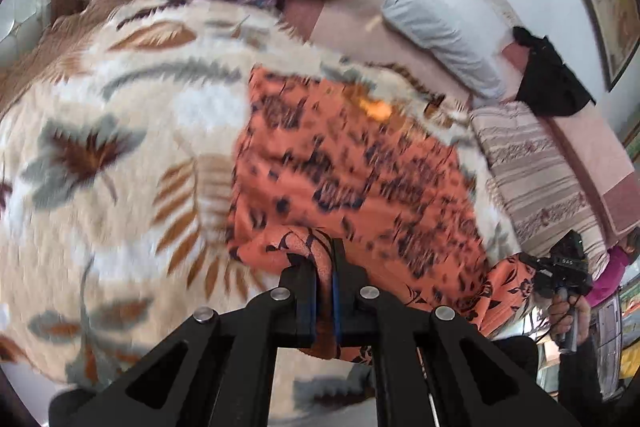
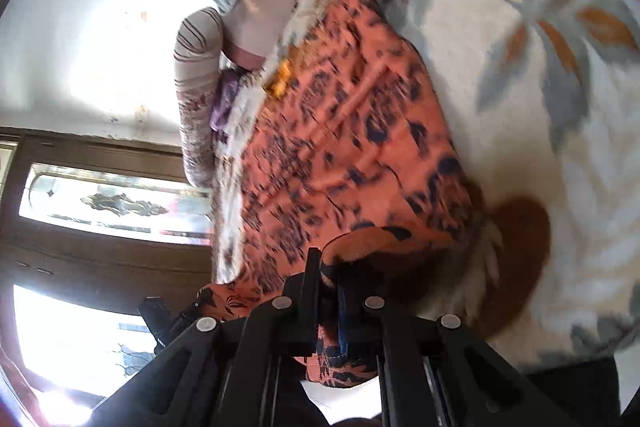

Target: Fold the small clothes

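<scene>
1. Nearest the lens, pinched between the pressed-together fingers of the left claw (image 1: 325, 259): a gathered corner of the orange patterned garment (image 1: 352, 167), bunched and rising through the narrow gap.
2. Same on the other side: right claw (image 2: 328, 271) clamped on another near corner of the garment (image 2: 332, 131), folds of cloth hanging below the fingers.
3. Ahead of both claws, stretching away: the rest of the garment, lying spread on the leaf-print blanket (image 1: 120, 131) of the bed, far edge well beyond either grip.
4. Off to the right of the left claw, at the same near edge: the right claw (image 1: 560, 267), seen holding the cloth's other corner.
5. Long axis judged to run forward from the claws toward the pillows (image 1: 436, 27); near edge held taut-ish between the two grips, across that axis.
6. Likely next: carrying both corners forward over the body of the cloth to meet the far edge, both hands equally near, moving together.
7. Blur over much of the cloth; far hem not sharply readable.
</scene>
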Available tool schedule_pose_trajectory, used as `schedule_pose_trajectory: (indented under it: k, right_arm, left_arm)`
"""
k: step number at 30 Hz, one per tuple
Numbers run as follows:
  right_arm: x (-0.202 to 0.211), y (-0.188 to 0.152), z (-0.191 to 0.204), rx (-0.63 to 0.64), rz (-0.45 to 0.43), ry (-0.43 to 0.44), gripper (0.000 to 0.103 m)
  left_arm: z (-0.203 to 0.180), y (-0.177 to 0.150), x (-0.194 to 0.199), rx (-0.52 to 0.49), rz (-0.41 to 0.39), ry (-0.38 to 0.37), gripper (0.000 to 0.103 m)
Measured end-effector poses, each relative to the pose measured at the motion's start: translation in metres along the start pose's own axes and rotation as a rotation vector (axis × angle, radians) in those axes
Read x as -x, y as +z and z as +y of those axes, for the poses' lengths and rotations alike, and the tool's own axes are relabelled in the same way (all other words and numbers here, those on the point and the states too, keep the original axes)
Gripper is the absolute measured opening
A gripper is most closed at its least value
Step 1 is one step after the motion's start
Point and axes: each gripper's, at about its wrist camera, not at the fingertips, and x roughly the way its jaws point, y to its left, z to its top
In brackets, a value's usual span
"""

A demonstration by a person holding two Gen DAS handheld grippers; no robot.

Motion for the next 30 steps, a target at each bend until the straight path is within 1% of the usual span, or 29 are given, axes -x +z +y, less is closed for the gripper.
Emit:
schedule_pose_trajectory:
  k: [2,3,4,5,6,7,8,9,10,11,12,13,14,16,17,18,19,20,21,22,23,24,25,26,27,29,30]
  right_arm:
    - [-0.001,0.046,0.023,0.022,-0.075,0.062,0.007]
    - [-0.002,0.071,0.034,0.041,-0.124,0.073,0.007]
    - [-0.005,0.094,0.040,0.041,-0.168,0.074,0.007]
    - [-0.012,0.119,0.039,0.006,-0.207,0.083,0.008]
    - [-0.022,0.139,0.036,-0.023,-0.236,0.078,0.010]
    - [-0.036,0.157,0.030,-0.023,-0.251,0.044,0.011]
    - [-0.054,0.173,0.020,-0.031,-0.231,0.005,0.028]
    - [-0.069,0.182,0.005,-0.062,-0.205,-0.051,0.054]
    - [-0.083,0.183,-0.008,-0.091,-0.195,-0.129,0.065]
    - [-0.086,0.179,-0.016,-0.097,-0.198,-0.165,0.066]
    - [-0.087,0.170,-0.020,-0.092,-0.215,-0.169,0.066]
    - [-0.081,0.158,-0.020,-0.080,-0.247,-0.176,0.066]
    - [-0.071,0.143,-0.015,-0.055,-0.288,-0.184,0.066]
    - [-0.050,0.109,-0.005,-0.021,-0.336,-0.162,0.066]
    - [-0.040,0.093,-0.001,-0.017,-0.338,-0.158,0.067]
    - [-0.037,0.075,0.003,-0.009,-0.327,-0.160,0.068]
    - [-0.036,0.058,0.006,0.004,-0.307,-0.153,0.068]
    - [-0.038,0.043,0.008,0.003,-0.288,-0.139,0.071]
    - [-0.044,0.032,0.007,-0.016,-0.268,-0.141,0.074]
    - [-0.054,0.026,0.002,-0.056,-0.242,-0.147,0.074]
    - [-0.065,0.023,-0.005,-0.087,-0.220,-0.137,0.074]
    - [-0.074,0.026,-0.011,-0.118,-0.212,-0.135,0.074]
    - [-0.084,0.031,-0.016,-0.165,-0.223,-0.151,0.074]
    - [-0.090,0.036,-0.018,-0.186,-0.254,-0.157,0.074]
    - [-0.094,0.043,-0.015,-0.181,-0.283,-0.158,0.074]
    - [-0.106,0.058,-0.013,-0.195,-0.304,-0.180,0.074]
    - [-0.112,0.063,-0.015,-0.234,-0.319,-0.195,0.074]
  left_arm:
    - [-0.005,0.050,-0.008,0.010,-0.082,-0.023,0.006]
    - [-0.005,0.072,-0.017,0.020,-0.117,-0.021,0.007]
    - [-0.002,0.093,-0.032,0.037,-0.142,0.003,0.009]
    - [0.002,0.111,-0.052,0.054,-0.148,0.026,0.009]
    - [0.009,0.125,-0.075,0.057,-0.138,0.052,0.016]
    - [0.018,0.136,-0.100,0.063,-0.113,0.102,0.038]
    - [0.028,0.140,-0.128,0.076,-0.057,0.146,0.054]
    - [0.038,0.143,-0.158,0.075,0.024,0.189,0.073]
    - [0.049,0.141,-0.179,0.077,0.079,0.245,0.072]
    - [0.058,0.136,-0.189,0.090,0.105,0.291,0.072]
    - [0.065,0.132,-0.192,0.107,0.110,0.307,0.072]
    - [0.069,0.128,-0.186,0.127,0.097,0.300,0.072]
    - [0.070,0.124,-0.176,0.143,0.066,0.282,0.072]
    - [0.069,0.117,-0.147,0.148,0.005,0.277,0.072]
    - [0.067,0.112,-0.130,0.144,-0.027,0.265,0.073]
    - [0.066,0.105,-0.113,0.147,-0.059,0.249,0.076]
    - [0.066,0.096,-0.098,0.165,-0.087,0.234,0.084]
    - [0.066,0.084,-0.087,0.192,-0.104,0.217,0.088]
    - [0.064,0.070,-0.083,0.208,-0.101,0.196,0.092]
    - [0.060,0.058,-0.085,0.208,-0.077,0.175,0.092]
    - [0.057,0.048,-0.094,0.197,-0.041,0.164,0.092]
    - [0.053,0.040,-0.107,0.182,-0.006,0.170,0.092]
    - [0.050,0.035,-0.123,0.172,0.029,0.195,0.092]
    - [0.047,0.032,-0.139,0.167,0.060,0.217,0.092]
    - [0.045,0.032,-0.152,0.151,0.077,0.235,0.092]
    - [0.038,0.040,-0.162,0.106,0.033,0.305,0.092]
    - [0.036,0.045,-0.168,0.101,0.050,0.316,0.089]
